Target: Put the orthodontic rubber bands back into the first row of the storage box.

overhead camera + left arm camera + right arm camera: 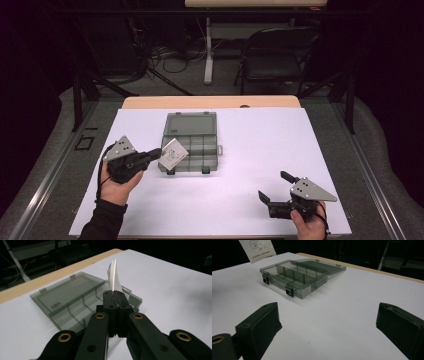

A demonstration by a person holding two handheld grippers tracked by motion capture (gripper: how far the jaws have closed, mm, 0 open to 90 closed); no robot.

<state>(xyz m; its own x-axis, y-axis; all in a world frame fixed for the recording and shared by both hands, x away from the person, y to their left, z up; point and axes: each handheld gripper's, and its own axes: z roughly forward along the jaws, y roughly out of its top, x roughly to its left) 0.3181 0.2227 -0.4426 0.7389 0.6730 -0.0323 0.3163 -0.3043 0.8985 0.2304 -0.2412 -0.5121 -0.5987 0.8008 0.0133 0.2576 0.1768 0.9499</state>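
A smoky clear compartment box lies open on the white sheet, its lid flat behind it. My left gripper is shut on a small white printed packet and holds it above the box's front left corner. The left gripper view has that packet edge-on, rising from the closed jaws, with the box just beyond. My right gripper is open near the table's front right, and nothing is between its jaws. In the right gripper view the box stands ahead and the packet hangs at the top left.
A white sheet covers the wooden table. Beyond the far edge stand a black chair, table legs and cables on the floor. Two black latches hang on the box's front wall.
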